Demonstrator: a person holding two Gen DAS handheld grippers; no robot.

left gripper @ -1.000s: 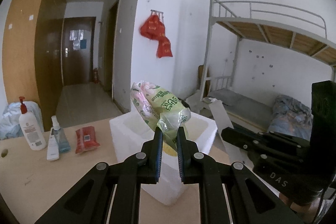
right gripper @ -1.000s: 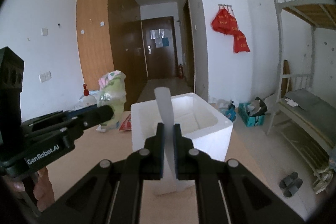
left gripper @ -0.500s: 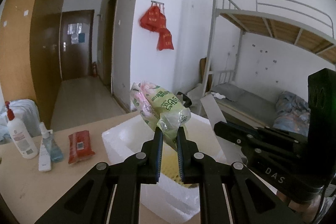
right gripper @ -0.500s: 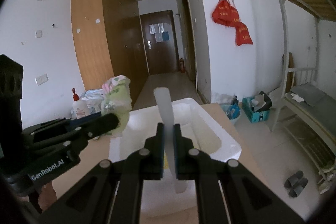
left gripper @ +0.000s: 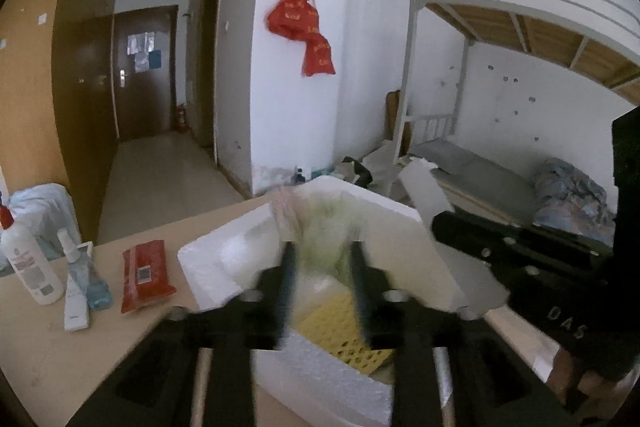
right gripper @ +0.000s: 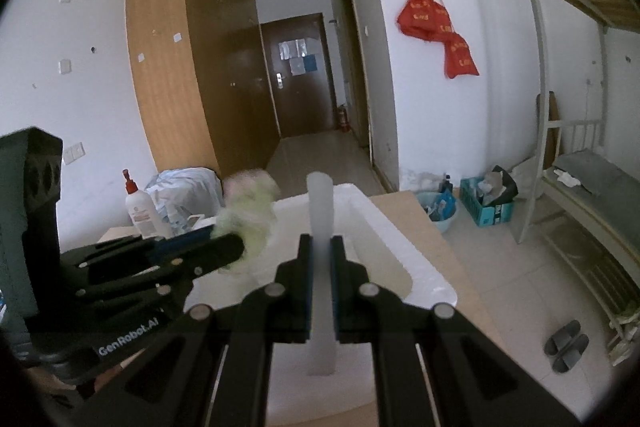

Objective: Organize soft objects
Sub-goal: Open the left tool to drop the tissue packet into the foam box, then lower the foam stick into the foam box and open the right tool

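The bench (left gripper: 48,347) carries a white foam box (left gripper: 328,383) at its right end, open at the top. The far left corner holds a lotion bottle (left gripper: 28,267), a spray bottle (left gripper: 86,279) and a red packet (left gripper: 146,275), none of them touched.

The change is at the left gripper (left gripper: 322,255). A second ago its jaws were pinched narrow on the knotted top of the soft pack (left gripper: 324,227), a green and pink bundle in clear wrap held above the box. Now the jaws are opening, standing about half wide. The pack shows only as a blurred smear between and just beyond them, lower than before and inside the box's far rim. I read that as a release: the pack looks to be dropping into the box, above the yellow mesh piece (left gripper: 340,327) already lying there. Whether the pads touch it is lost in the blur, but the gap looks wider than the pinched neck was.

For the task, that should put one soft object away.

The right gripper (right gripper: 320,247) has not altered. Its jaws are clamped tight on the foam lid (right gripper: 319,203), which stands on edge over the near wall of the box, clear of the opening. The likely next step is setting that lid down or fetching the red packet.
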